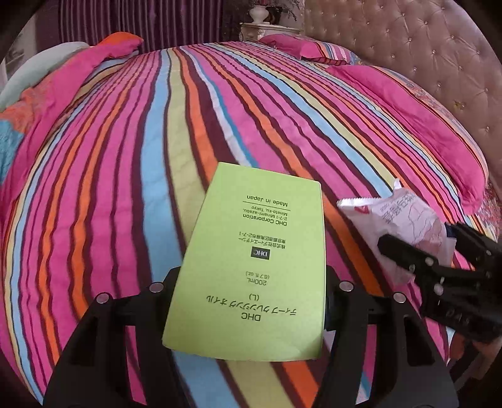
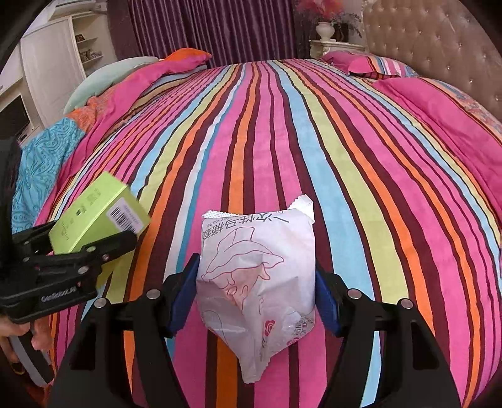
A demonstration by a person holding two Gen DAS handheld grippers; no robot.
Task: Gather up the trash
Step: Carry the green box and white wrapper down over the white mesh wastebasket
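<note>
A light green carton [image 1: 254,257] with dark print is clamped between the fingers of my left gripper [image 1: 251,292], held above the striped bed. The same green carton [image 2: 97,216] shows at the left of the right wrist view, in the left gripper [image 2: 91,248]. A white crinkled wrapper [image 2: 257,276] with red line drawings sits between the blue pads [image 2: 182,298] of my right gripper [image 2: 255,298], which presses on its sides. In the left wrist view the wrapper [image 1: 404,219] and right gripper [image 1: 417,251] appear at the right.
The striped bedspread [image 2: 282,141] fills both views. Pink pillows [image 1: 408,119] lie by a tufted headboard [image 1: 423,56] at the right. Folded bedding [image 2: 103,94] is piled at the left. Purple curtains [image 2: 213,28] and a white nightstand with a vase [image 2: 326,34] stand behind.
</note>
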